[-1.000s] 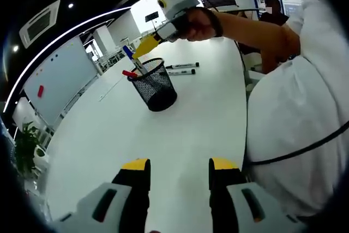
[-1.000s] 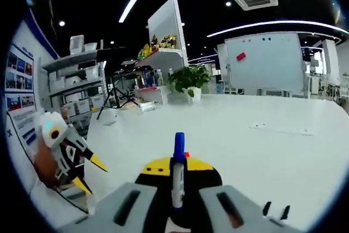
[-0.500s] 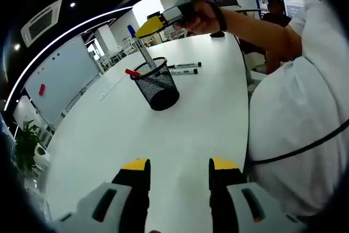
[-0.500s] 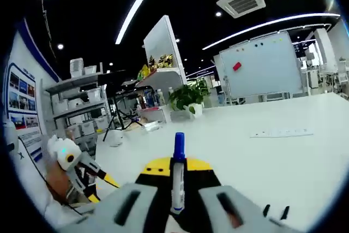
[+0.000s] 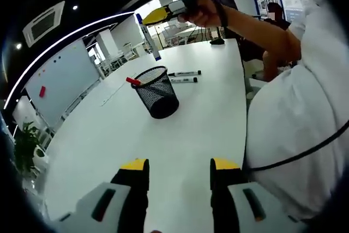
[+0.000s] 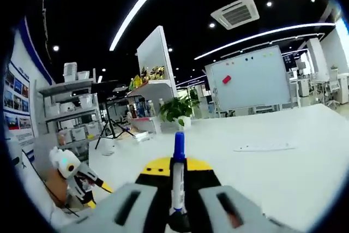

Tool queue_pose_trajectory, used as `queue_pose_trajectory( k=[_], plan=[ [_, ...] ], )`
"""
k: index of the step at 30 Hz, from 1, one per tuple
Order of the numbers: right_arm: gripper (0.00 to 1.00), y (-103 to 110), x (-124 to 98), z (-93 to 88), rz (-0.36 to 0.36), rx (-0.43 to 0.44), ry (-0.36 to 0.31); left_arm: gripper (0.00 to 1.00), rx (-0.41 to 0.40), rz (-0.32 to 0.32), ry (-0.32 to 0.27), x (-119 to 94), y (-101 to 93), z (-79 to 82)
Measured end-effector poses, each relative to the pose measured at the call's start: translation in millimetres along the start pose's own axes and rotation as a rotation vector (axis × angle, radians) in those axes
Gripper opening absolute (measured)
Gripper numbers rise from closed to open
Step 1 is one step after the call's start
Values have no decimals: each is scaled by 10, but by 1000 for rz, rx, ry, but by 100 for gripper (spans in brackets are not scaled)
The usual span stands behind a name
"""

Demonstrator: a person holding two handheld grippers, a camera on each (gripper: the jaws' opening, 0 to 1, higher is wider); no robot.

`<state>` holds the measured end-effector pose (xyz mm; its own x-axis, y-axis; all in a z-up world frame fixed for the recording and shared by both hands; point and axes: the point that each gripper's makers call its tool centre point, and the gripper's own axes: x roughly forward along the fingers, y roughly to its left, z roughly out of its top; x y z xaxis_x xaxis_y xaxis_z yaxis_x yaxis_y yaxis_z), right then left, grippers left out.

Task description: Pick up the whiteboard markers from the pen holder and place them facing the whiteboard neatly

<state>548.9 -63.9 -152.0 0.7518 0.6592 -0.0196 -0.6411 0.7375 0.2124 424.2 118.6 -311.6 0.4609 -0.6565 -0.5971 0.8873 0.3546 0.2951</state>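
A black mesh pen holder (image 5: 157, 91) stands on the white table (image 5: 180, 135) with a red-capped marker (image 5: 133, 81) leaning out of it. Two black markers (image 5: 184, 76) lie side by side just behind it. High above the holder, my right gripper (image 5: 155, 16) is shut on a blue-capped marker (image 5: 149, 35), clear of the rim. In the right gripper view that marker (image 6: 178, 175) stands upright between the jaws. My left gripper (image 5: 179, 168) is open over the near table, holding nothing, and also appears far off in the right gripper view (image 6: 90, 184).
A whiteboard (image 5: 57, 80) stands beyond the table's left side; it is also in the right gripper view (image 6: 251, 78). The person's white sleeve and body (image 5: 294, 113) crowd the table's right edge. A potted plant (image 6: 175, 110) and shelves sit at the far end.
My right gripper has risen, lifting the blue-capped marker fully out of the pen holder. The left gripper has stayed put.
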Motion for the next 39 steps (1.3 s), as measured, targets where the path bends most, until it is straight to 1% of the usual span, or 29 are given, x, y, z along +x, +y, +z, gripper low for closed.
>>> queue_pose_trajectory(
  k=[3,6,9,12,13,15,17,21,28,32,34,37,39],
  plan=[
    [7,-150,-49,40,-39,-5,1,46,-2,-1,-3,17,0,10],
    [7,-257,-106,40,-65,1,18,46,6,0,2,31,-12,21],
    [7,-379,-169,57,-94,-14,28,46,12,-7,0,29,-34,29],
    [7,-513,-224,27,-124,-10,51,46,10,-2,6,38,-20,19],
    [7,-538,-247,4,-133,-14,61,46,8,-1,8,41,-16,16],
    [7,-658,-303,-45,-169,-27,87,46,10,1,9,42,-13,16],
    [7,-735,-356,-101,-187,-26,107,46,10,-3,7,40,-21,22],
    [7,-963,-486,-195,-247,-25,160,46,6,0,6,37,-9,21],
    [7,-1122,-620,-249,-289,-19,179,46,11,0,9,38,-15,22],
    [7,-1224,-687,-327,-324,-32,217,46,12,3,11,28,-16,21],
    [7,-1351,-757,-420,-378,-62,271,46,14,4,15,34,-21,21],
    [7,-1481,-838,-570,-425,-37,335,46,17,0,14,51,-40,43],
    [7,-1493,-853,-622,-431,-24,343,46,21,-2,17,55,-43,38]
  ],
)
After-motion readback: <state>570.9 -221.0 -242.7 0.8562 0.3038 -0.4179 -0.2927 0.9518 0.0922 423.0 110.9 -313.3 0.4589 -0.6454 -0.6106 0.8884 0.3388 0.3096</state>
